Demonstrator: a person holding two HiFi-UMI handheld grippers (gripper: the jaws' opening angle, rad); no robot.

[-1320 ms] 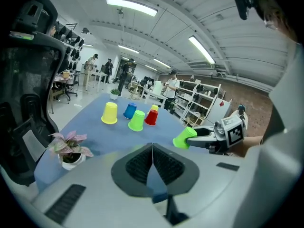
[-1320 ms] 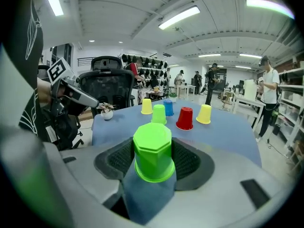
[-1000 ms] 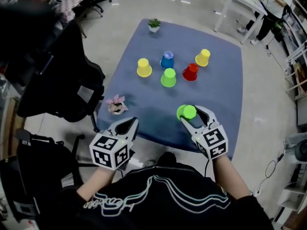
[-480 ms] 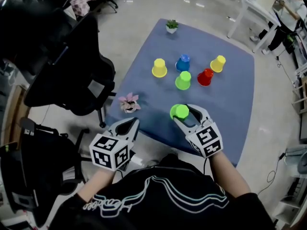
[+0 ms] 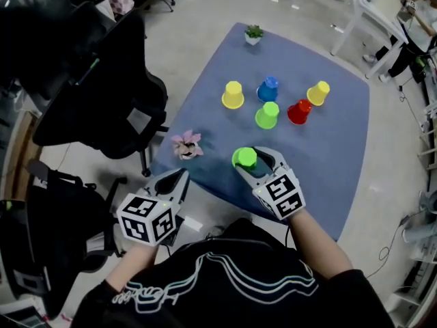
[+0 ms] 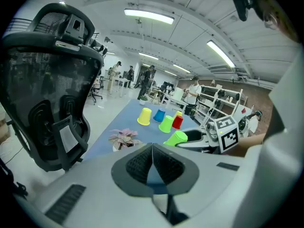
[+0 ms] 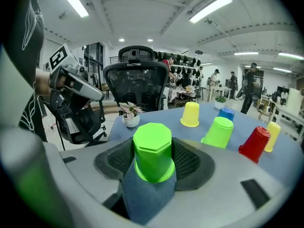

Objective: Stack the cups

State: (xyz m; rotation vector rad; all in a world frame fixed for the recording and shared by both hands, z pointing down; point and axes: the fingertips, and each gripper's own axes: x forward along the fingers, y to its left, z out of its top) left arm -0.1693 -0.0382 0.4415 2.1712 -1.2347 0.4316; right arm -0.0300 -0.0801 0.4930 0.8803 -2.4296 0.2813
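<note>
A: Where is the green cup (image 7: 152, 148)?
B: Upside down between the pads of the right hand-held gripper (image 5: 252, 161), which clamps it at the near edge of the blue tabletop (image 5: 328, 156); whether its rim touches that surface is unclear.
A: And the left hand-held gripper (image 6: 152, 161)?
B: Jaws together, empty, off the tabletop's near edge.

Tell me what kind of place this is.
Probably an open-plan office or lab workspace. A black mesh office chair stands beside the blue table, shelving racks stand at the back, and long ceiling strip lights run overhead.
</note>
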